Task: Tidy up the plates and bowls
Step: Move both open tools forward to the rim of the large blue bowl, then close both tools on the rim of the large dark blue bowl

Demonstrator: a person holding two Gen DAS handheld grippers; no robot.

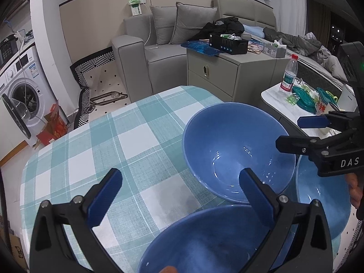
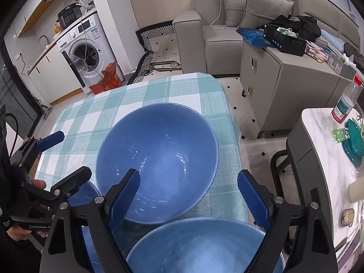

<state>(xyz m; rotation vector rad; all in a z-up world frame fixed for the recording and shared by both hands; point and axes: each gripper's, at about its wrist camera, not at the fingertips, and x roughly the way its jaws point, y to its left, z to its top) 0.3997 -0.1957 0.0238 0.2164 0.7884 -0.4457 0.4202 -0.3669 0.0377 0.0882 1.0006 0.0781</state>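
Through my left wrist view, my left gripper (image 1: 179, 201) has its fingers spread wide and empty over the checked counter (image 1: 102, 145), one finger across the far blue bowl (image 1: 236, 150), a nearer blue bowl (image 1: 204, 238) just below, a third bowl (image 1: 325, 195) to the right behind my right gripper (image 1: 293, 134). Through my right wrist view, my right gripper (image 2: 188, 196) is spread too, holding nothing, its fingers straddling the far bowl's (image 2: 159, 150) near rim, with the left gripper (image 2: 66, 157) crowding in and a water bottle (image 2: 345, 102) on the side table (image 2: 318, 136).
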